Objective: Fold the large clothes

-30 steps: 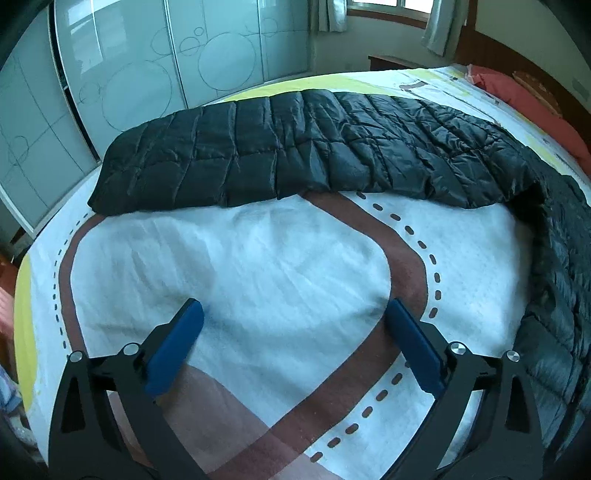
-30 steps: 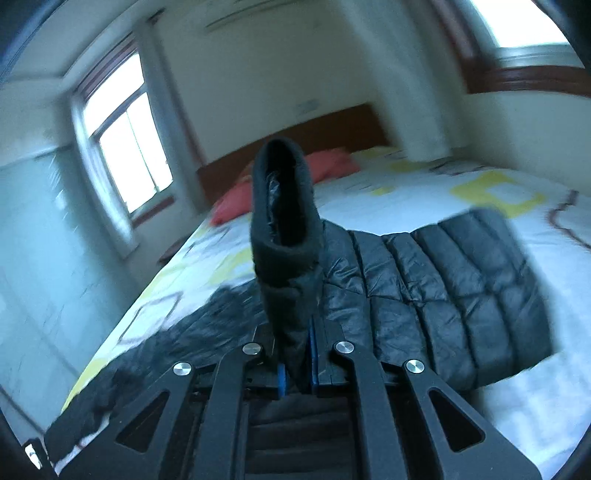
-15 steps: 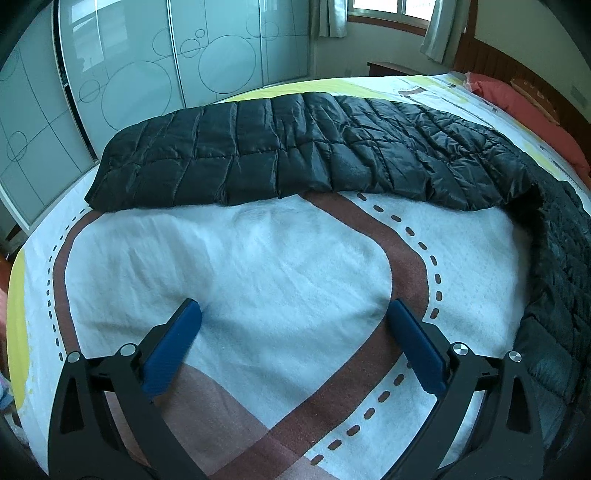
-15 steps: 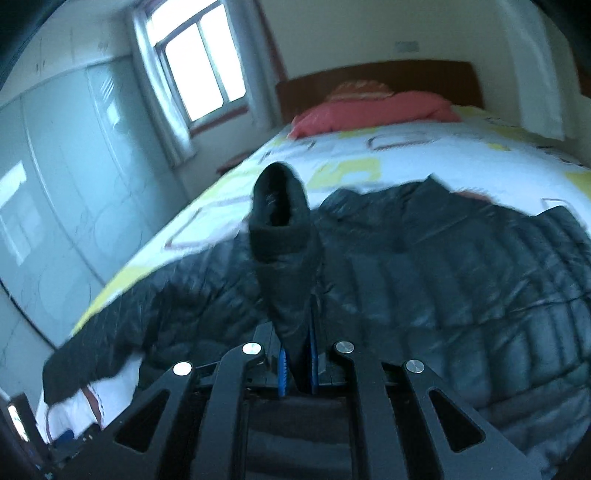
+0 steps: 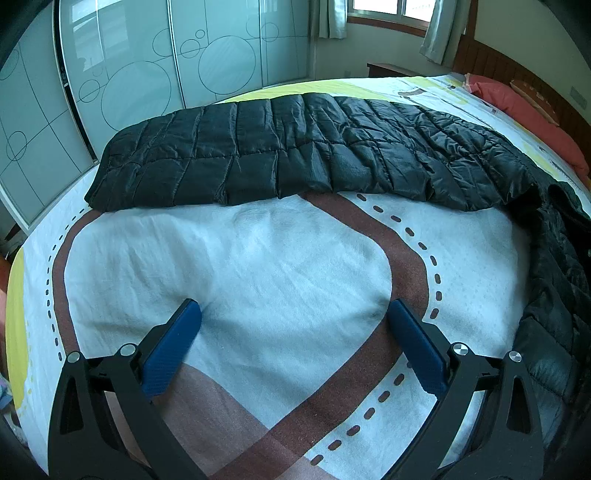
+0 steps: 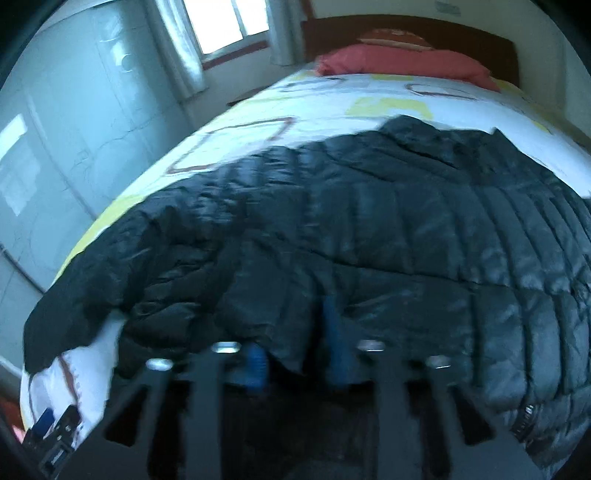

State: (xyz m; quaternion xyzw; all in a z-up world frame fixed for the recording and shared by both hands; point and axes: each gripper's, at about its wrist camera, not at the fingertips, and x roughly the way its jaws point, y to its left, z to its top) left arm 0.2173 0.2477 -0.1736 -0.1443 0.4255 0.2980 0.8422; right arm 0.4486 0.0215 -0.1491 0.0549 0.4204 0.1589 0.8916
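Observation:
A black quilted puffer jacket lies spread across the bed, one sleeve stretched to the left; it fills the right wrist view. My left gripper is open and empty, low over the bare bedspread in front of the jacket. My right gripper is low over the jacket; its blue pads stand slightly apart with a fold of jacket fabric between them. The view is blurred, so I cannot tell whether it still grips.
The bed carries a white spread with brown road pattern and yellow patches. Red pillows and a wooden headboard are at the far end. Glass wardrobe doors line the left side. The left gripper shows at the right view's lower left.
The right gripper swung down from holding the sleeve cuff upright to low over the jacket; the cuff no longer stands between its fingers. The left gripper stayed almost still.

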